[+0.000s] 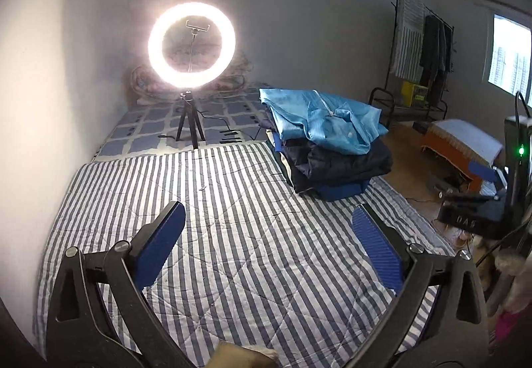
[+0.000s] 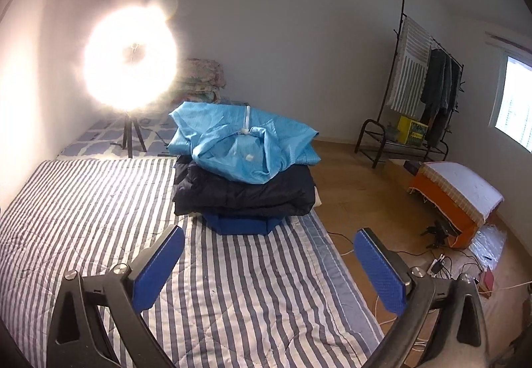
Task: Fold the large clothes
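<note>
**Two empty grippers, one leaning stack**

Two wide-spread blue pads frame the left wrist view: the left gripper stands fully open with nothing between its jaws, only the striped quilt beneath. The pile of clothes sits well ahead and to the right, near the quilt's far right edge, with a light blue garment crumpled loosely on top of dark folded layers. A lit ring light on its tripod stands behind the quilt. At the right border part of the other tool shows.

From the right wrist view, the right gripper is likewise spread wide and holds nothing. The pile lies straight ahead, apart from the pads; the light blue garment drapes over a dark padded jacket and a blue item at the bottom.

My reading is that the blue top piece comes next. The risks: its slick-looking cloth may slip from a shallow pinch, a deep grab could catch the dark jacket too and drag the folded stack apart, and the pile sits close enough to the quilt's edge to spill toward the floor.
</note>
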{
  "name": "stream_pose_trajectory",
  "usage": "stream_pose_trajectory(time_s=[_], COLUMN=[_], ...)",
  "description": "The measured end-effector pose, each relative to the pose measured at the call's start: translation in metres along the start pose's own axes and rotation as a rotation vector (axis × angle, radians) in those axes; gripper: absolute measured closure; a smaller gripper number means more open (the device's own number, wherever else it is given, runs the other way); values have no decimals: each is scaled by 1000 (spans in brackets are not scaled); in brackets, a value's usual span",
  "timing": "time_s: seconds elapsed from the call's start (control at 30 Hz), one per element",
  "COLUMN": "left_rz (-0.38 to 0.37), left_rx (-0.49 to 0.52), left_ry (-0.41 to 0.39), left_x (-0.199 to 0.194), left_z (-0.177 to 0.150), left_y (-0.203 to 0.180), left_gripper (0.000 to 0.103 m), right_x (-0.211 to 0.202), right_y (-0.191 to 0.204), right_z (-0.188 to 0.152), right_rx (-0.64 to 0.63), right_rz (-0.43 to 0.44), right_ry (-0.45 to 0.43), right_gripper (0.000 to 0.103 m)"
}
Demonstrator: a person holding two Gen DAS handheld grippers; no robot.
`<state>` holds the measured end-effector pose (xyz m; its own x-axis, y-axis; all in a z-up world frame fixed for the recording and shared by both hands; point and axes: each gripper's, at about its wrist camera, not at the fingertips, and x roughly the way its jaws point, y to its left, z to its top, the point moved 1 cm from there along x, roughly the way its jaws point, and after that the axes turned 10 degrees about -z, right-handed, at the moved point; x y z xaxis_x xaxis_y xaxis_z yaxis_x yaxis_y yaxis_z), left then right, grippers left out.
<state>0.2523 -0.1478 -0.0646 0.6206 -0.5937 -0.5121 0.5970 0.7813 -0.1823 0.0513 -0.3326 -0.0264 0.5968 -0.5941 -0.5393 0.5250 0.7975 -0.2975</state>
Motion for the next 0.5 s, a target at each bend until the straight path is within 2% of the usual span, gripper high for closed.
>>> stream_pose_trajectory(time_s=[0.5], left_rz=[32], left_rx=[81], left_ry=[-9], left_x=[-6], left_z=[-5], left_y=[-25], left_gripper=[0], right_x=[1], right_y=[-7], right_z=[2], right_rx=[35], right_rz=[-20], right_ry=[-15], right_gripper=[0])
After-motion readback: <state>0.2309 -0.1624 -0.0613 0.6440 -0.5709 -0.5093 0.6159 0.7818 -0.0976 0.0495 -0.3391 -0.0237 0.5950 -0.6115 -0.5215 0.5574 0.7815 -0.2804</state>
